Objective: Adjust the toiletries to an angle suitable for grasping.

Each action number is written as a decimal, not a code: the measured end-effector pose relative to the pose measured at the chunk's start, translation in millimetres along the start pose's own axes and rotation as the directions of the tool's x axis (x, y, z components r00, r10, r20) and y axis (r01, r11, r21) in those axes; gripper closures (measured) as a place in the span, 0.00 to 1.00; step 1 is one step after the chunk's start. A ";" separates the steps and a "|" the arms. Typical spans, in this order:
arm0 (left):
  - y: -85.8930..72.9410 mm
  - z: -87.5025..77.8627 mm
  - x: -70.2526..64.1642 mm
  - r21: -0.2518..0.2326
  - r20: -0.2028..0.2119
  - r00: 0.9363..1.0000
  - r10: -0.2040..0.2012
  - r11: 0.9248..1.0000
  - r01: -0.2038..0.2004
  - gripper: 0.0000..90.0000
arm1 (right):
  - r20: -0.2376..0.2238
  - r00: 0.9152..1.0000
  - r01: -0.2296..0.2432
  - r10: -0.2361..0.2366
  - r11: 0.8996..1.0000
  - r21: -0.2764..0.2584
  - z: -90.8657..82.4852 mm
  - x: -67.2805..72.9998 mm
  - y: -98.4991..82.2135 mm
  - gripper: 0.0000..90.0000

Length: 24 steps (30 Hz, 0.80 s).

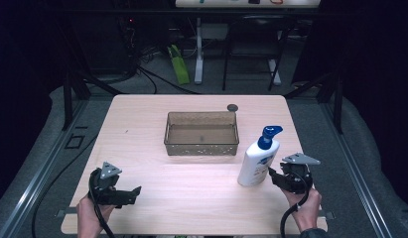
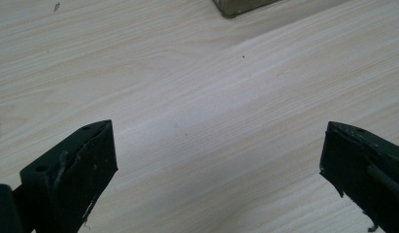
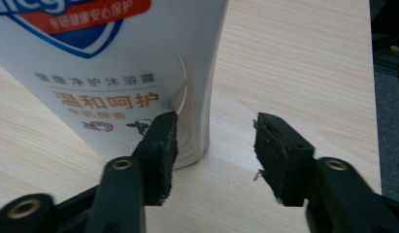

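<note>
White plastic bottle (image 1: 254, 164) near the bench's right edge looks smooth, likely slippery; right gripper (image 3: 214, 145) half open beside its base, gripping nothing; better hold at the waist.

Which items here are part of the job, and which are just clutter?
In play:
- pump bottle, standing, with the right gripper open at its base
- mesh basket, the likely drop spot
- left gripper, open over bare table

Lying about:
- small dark disc behind the basket
- green thing on the floor
</note>
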<state>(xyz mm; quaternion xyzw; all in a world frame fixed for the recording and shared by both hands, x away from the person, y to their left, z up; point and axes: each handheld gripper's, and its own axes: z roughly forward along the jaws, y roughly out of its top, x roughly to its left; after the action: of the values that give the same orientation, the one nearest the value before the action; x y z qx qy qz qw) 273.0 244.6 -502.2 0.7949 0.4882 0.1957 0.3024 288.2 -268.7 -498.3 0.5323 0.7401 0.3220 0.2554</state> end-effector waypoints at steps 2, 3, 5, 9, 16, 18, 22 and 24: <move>0.0 -1.0 0.7 -0.002 -0.002 1.000 -0.005 1.000 0.005 0.00 | -0.002 1.000 -0.007 0.007 1.000 -0.002 -1.3 0.6 -0.7 0.47; 0.0 -1.0 0.7 -0.002 -0.002 1.000 -0.005 1.000 0.005 0.00 | -0.002 1.000 -0.007 0.007 1.000 -0.002 -1.3 0.6 -0.7 0.47; -0.1 -1.5 1.8 -0.005 -0.001 1.000 -0.004 1.000 0.004 0.00 | -0.001 1.000 -0.001 0.001 1.000 -0.010 -2.5 1.4 -1.7 0.37; 0.0 -1.9 2.6 -0.009 -0.002 1.000 -0.011 1.000 0.011 0.00 | -0.002 1.000 -0.008 0.008 1.000 -0.019 -5.6 2.1 -3.8 0.24; 1.3 -0.8 1.3 -0.002 0.003 1.000 0.002 1.000 -0.002 0.00 | -0.020 1.000 -0.011 0.010 1.000 -0.023 -11.5 1.6 -8.1 0.15; 1.2 -1.0 1.3 -0.003 0.004 1.000 0.002 1.000 -0.002 0.00 | -0.029 1.000 -0.010 0.010 1.000 -0.024 -12.6 2.2 -8.5 0.13; 0.9 -2.0 2.6 -0.011 0.001 1.000 -0.007 1.000 0.007 0.00 | -0.042 0.999 -0.008 0.007 0.999 -0.033 -13.1 4.0 -8.7 0.08; 0.6 -2.1 3.7 -0.017 -0.002 1.000 -0.010 1.000 0.010 0.00 | -0.048 0.999 -0.005 0.004 0.999 -0.038 -13.5 4.4 -8.8 0.07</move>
<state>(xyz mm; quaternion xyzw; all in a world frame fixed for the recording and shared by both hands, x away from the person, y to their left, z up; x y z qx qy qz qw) 273.7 248.4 -500.2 0.7897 0.4908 0.1991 0.3097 271.6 -269.3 -496.1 0.5211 0.7386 0.3492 0.2468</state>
